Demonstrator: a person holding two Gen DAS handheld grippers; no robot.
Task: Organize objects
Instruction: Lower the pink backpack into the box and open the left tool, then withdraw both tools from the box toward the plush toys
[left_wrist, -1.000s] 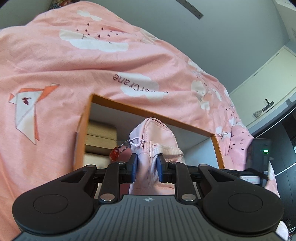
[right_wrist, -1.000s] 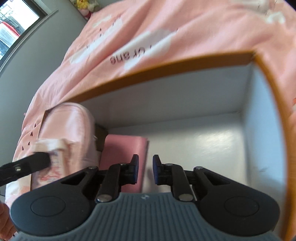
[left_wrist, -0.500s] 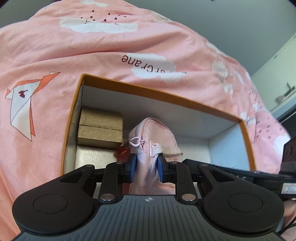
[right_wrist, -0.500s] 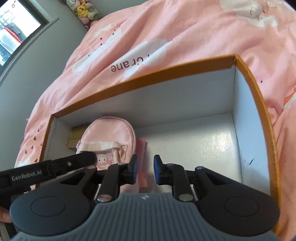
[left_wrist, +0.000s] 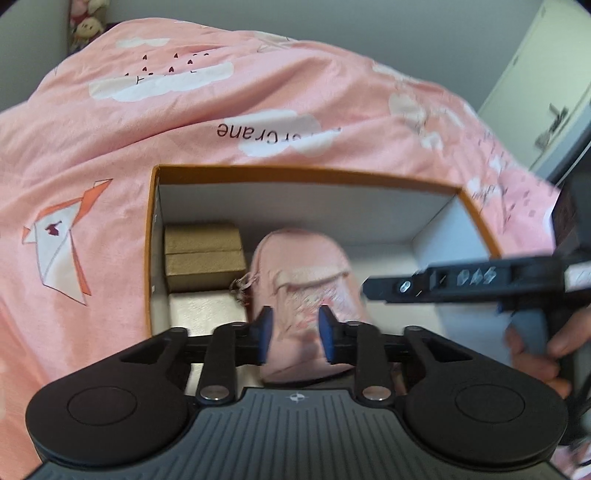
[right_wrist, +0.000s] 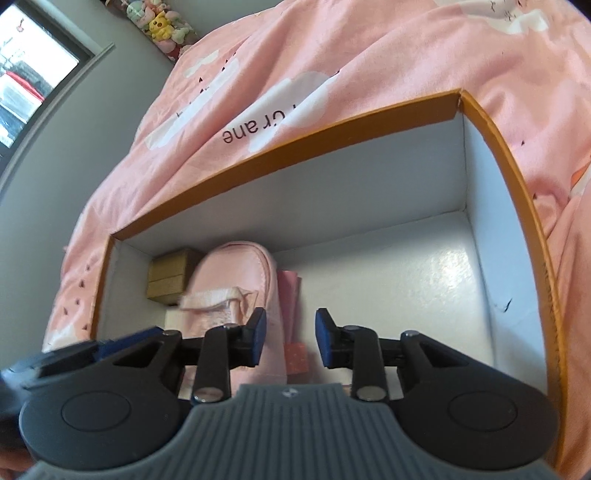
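A small pink backpack (left_wrist: 303, 280) is standing inside an open box (left_wrist: 306, 173) with an orange rim and white walls, which is sitting on a bed under a pink quilt (left_wrist: 110, 122) printed with clouds and a paper crane. The left hand-held gripper (left_wrist: 295, 334) is clamping the lower part of the backpack, its blue pads pressing the fabric from both sides. Just left of the backpack, two gold boxes (left_wrist: 203, 254) are lying stacked against the box's left wall, with a pale box (left_wrist: 207, 308) in front of them. On the backpack's right (seen from the right wrist), a flat pink packet (right_wrist: 291, 314) is lying just beside it. The right hand-held gripper (right_wrist: 290, 341) is hovering over the packet with its jaws opening and the pads pressing on nothing. A hand (left_wrist: 535, 350) is holding the right hand-held gripper's handle at the right edge of the left wrist view.
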